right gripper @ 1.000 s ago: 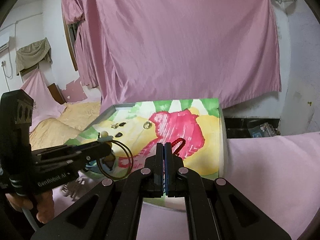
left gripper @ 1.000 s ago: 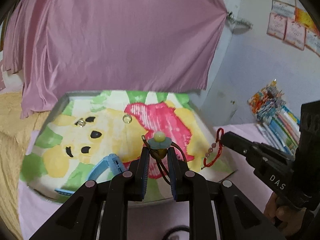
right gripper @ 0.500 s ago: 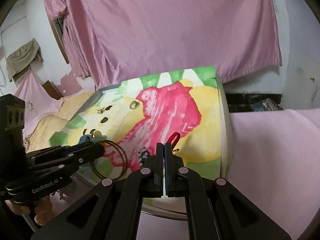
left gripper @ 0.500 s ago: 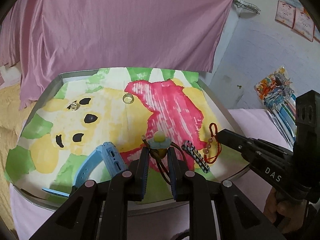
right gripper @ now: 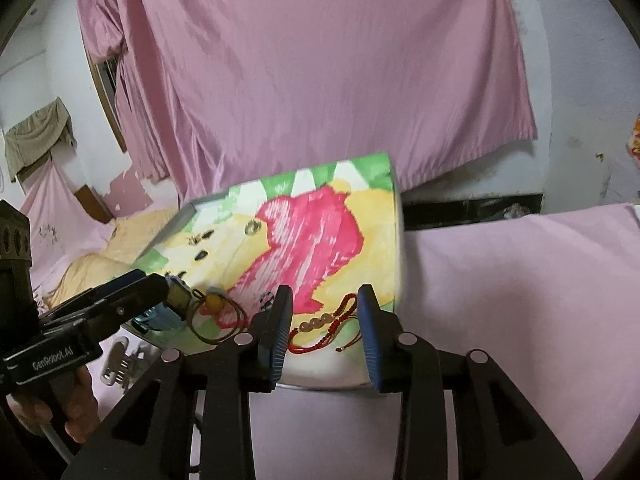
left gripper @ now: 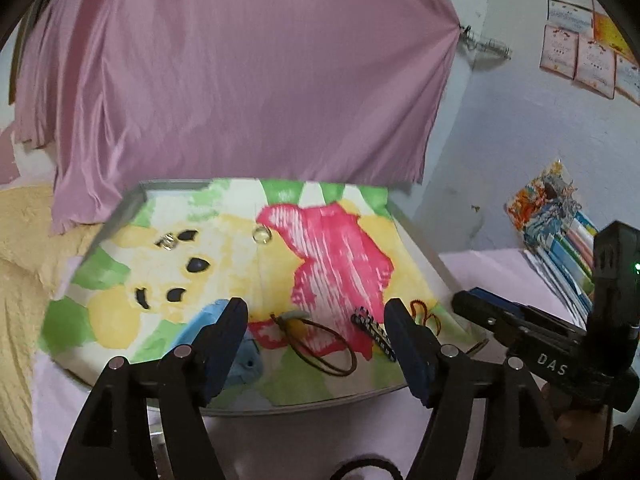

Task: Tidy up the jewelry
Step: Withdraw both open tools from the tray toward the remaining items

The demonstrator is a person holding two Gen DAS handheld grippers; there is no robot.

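Note:
A tray [left gripper: 288, 407] with a cartoon picture holds the jewelry. My left gripper [left gripper: 316, 312] hangs over its near edge, jaws opening, touching nothing. Below the gap lies a brown cord necklace [left gripper: 322, 344] with a yellow bead. A black-and-white bracelet [left gripper: 374, 334] and a blue watch [left gripper: 240, 360] lie beside it. Two rings [left gripper: 168, 241] [left gripper: 262, 235] sit farther back. My right gripper [right gripper: 325, 304] is also opening. The red bead bracelet [right gripper: 320, 325] lies on the tray [right gripper: 320, 378] between its fingers, free of the pads. In the right wrist view the left gripper [right gripper: 152, 284] is on the left.
A pink curtain [left gripper: 240, 80] hangs right behind the tray. Pink cloth [right gripper: 520, 300] covers the surface to the right. A stack of books [left gripper: 560, 236] stands far right, a yellow blanket [left gripper: 24, 248] lies left, and a metal clip [right gripper: 120, 360] sits near the tray's corner.
Both grippers were shut, the left on the cord necklace and the right on the red bracelet. Both have opened, and each piece now lies on the tray.

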